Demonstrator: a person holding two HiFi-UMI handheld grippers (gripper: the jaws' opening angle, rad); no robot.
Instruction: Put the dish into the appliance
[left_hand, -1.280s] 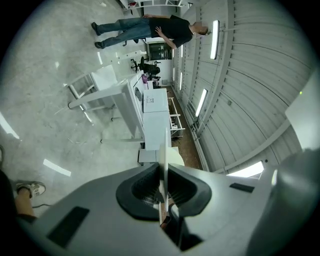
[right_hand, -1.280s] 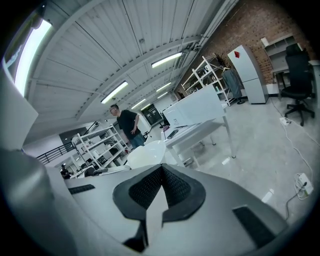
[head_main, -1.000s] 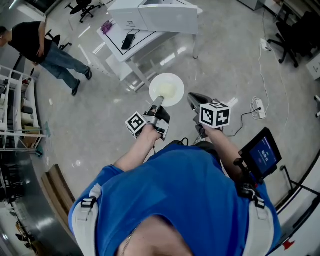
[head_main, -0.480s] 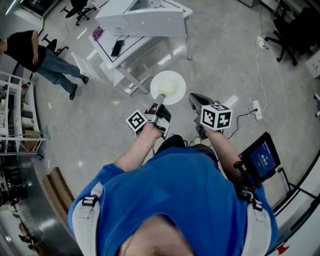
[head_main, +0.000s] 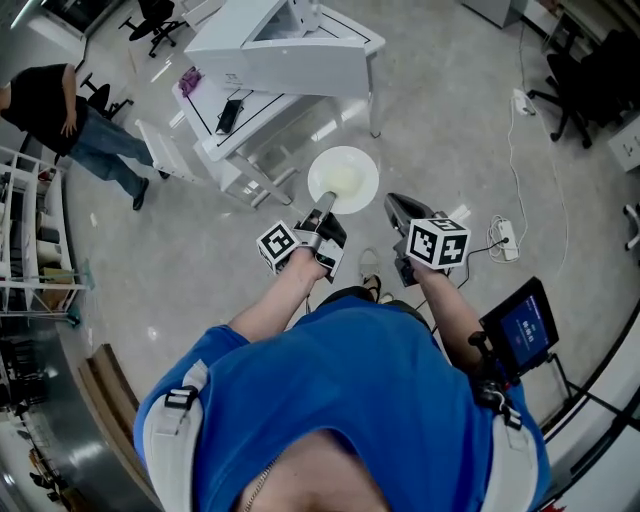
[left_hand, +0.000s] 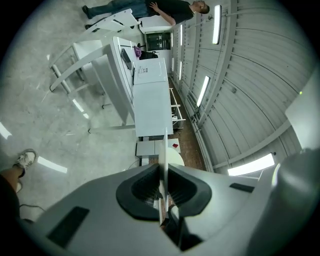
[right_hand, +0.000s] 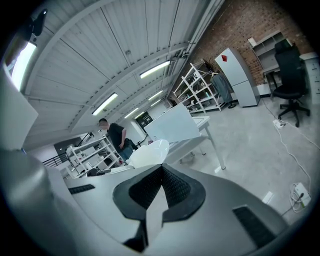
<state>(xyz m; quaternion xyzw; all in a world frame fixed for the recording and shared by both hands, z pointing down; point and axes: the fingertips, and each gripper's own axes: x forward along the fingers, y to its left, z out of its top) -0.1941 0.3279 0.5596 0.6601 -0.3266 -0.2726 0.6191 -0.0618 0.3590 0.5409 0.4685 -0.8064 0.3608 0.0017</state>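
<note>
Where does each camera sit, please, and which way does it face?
Head view: on the person's head, facing steeply down; blue shirt, left tool gripping the dish, right tool.
Left gripper view: on the left tool, looking along jaws shut on the dish rim, towards the white table; a shoe shows.
Right gripper view: on the right tool, along its shut, empty jaws.
Shared: all three show the dish.

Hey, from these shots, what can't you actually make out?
1. Dish, head view: its yellowish centre is too small to identify. The left gripper view shows it only edge-on, clamped in the left gripper.
2. Appliance, head view: seen from above, so whether its door is open is unclear.
3. Dark item beside it: too small to name.
</note>
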